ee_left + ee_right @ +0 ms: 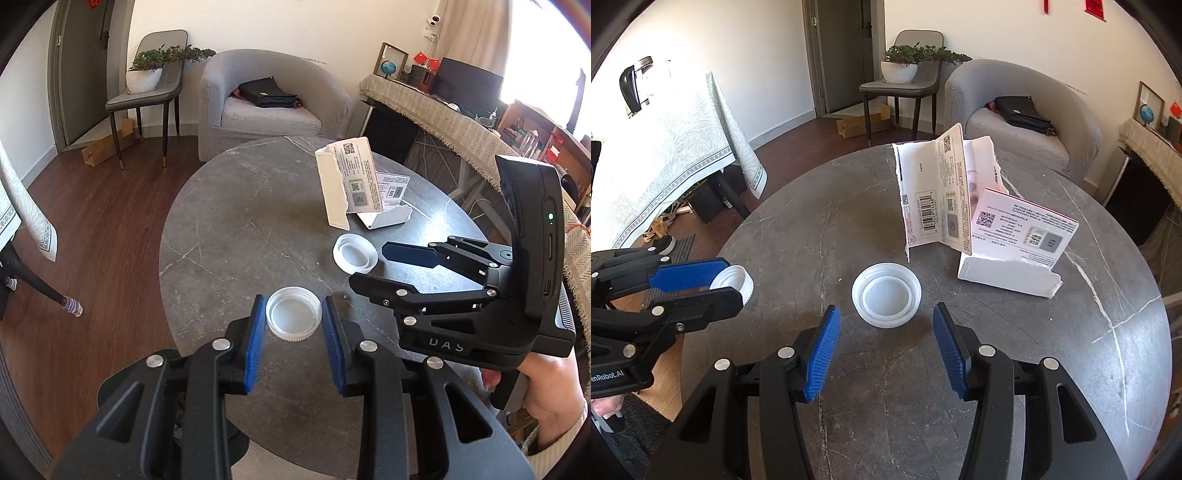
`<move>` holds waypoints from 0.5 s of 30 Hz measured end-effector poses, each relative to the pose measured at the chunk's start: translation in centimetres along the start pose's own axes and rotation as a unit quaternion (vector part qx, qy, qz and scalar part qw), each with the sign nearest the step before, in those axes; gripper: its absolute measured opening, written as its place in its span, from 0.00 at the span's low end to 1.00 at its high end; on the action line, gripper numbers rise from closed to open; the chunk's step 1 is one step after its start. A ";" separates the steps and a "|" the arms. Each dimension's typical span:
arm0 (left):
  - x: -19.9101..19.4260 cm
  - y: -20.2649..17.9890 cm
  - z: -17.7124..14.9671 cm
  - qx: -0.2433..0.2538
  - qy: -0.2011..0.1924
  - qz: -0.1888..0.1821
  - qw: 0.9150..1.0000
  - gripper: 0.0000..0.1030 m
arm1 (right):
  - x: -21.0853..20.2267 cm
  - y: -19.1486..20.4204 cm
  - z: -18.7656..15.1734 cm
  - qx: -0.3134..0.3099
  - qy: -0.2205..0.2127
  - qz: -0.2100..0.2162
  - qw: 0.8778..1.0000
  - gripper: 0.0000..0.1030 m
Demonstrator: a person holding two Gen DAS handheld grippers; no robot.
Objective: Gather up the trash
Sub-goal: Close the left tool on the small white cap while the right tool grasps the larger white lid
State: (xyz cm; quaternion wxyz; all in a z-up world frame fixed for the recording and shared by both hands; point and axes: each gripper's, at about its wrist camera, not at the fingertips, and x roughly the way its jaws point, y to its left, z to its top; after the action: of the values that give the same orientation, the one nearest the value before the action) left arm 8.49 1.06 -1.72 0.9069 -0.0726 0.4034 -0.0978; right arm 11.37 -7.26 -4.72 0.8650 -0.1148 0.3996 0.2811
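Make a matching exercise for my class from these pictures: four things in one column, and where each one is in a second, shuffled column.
Things
1. ridged cap
2. wide cap
3. torn carton
4. black bag

Places
a. on the grey armchair
b. standing upright on the table
c. gripped in the left claw
d. lying open side up, just ahead of the open right claw

Pairs: 1-c, 2-d, 3-b, 4-a
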 end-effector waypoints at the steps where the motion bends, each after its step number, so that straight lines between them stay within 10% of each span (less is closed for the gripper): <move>1: -0.2 0.2 0.0 0.000 0.000 0.000 1.000 0.32 | 0.1 0.1 0.1 -0.002 0.000 -0.002 1.000 0.51; 15: -2.1 2.5 -0.8 -0.008 -0.003 0.004 1.000 0.32 | 1.2 1.5 1.3 0.004 0.005 -0.002 1.000 0.39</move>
State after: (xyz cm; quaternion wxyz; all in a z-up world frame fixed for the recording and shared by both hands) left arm 6.80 3.98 -1.29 0.9078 -0.0783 0.4018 -0.0910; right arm 11.95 -5.00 -4.75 0.8640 -0.1130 0.4046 0.2774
